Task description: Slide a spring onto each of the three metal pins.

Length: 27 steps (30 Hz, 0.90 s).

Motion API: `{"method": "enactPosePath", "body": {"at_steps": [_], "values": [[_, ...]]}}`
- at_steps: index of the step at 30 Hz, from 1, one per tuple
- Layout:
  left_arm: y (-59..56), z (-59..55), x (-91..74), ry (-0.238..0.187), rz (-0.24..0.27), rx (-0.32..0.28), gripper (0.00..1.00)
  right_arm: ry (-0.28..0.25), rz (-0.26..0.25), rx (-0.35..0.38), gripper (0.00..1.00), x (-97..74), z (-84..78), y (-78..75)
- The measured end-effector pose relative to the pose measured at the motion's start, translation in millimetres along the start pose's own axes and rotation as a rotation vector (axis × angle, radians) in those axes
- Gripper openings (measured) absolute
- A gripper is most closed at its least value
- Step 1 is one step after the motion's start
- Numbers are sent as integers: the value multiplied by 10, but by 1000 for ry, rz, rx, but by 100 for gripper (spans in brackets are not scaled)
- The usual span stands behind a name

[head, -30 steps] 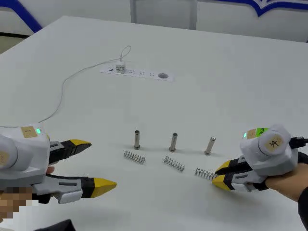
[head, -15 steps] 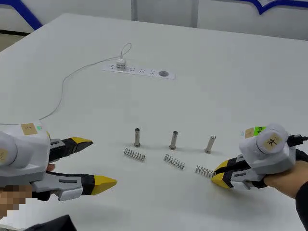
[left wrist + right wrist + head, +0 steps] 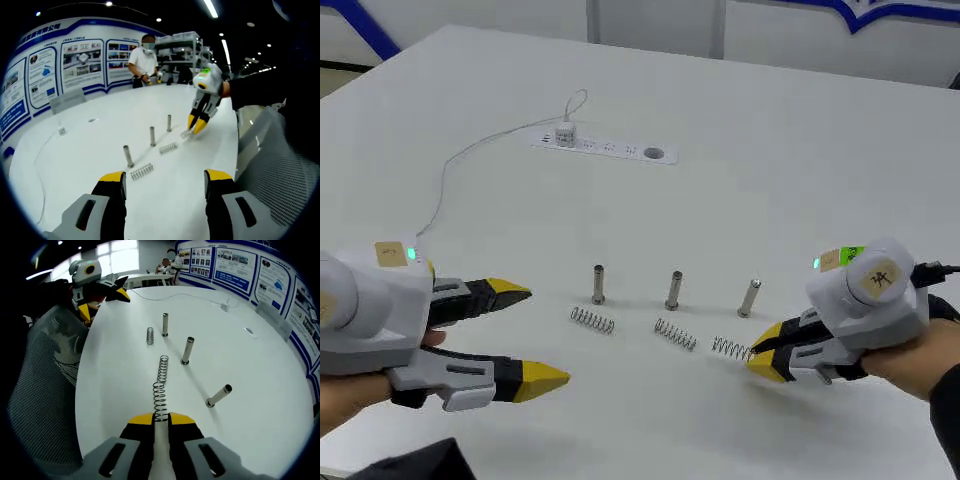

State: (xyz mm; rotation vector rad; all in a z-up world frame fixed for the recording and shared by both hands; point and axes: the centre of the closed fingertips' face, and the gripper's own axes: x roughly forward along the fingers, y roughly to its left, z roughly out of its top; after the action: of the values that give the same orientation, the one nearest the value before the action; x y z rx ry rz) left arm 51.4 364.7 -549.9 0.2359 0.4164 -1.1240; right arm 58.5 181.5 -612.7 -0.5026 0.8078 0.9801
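Three metal pins stand in a row on the white table: left [image 3: 598,284], middle [image 3: 674,289], right [image 3: 750,297]. A spring lies in front of each: left [image 3: 591,319], middle [image 3: 674,334], right [image 3: 730,348]. My right gripper [image 3: 763,353] lies low on the table, its yellow tips closed on the near end of the right spring [image 3: 159,397]. The left gripper view shows the right gripper [image 3: 196,122] at that spring [image 3: 186,134]. My left gripper [image 3: 530,333] hovers open and empty to the left of the row, jaws wide apart [image 3: 165,182].
A white power strip [image 3: 605,148] with a plugged-in charger lies at the back, and its cable [image 3: 450,175] loops off to the left. A person [image 3: 142,55] stands beyond the table's far end. A grey mesh chair back [image 3: 280,165] is at the table's near side.
My right gripper has slid left along the table until its tips reached the right spring's end. The left gripper has edged slightly toward the pins, still open.
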Motion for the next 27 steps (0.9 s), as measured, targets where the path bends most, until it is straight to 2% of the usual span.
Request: {"method": "enactPosePath", "body": {"at_steps": [11, 24, 27], "values": [[-178, 180, 169, 24, -111, 88, 60, -2, 47, -44, 11, -52, 223, 141], [-231, 480, 349, 16, -189, 147, 59, -5, 61, -97, 11, -78, 428, 191], [-263, 470, 437, 16, -199, 156, 58, -6, 67, -108, 11, -83, 468, 215]]}}
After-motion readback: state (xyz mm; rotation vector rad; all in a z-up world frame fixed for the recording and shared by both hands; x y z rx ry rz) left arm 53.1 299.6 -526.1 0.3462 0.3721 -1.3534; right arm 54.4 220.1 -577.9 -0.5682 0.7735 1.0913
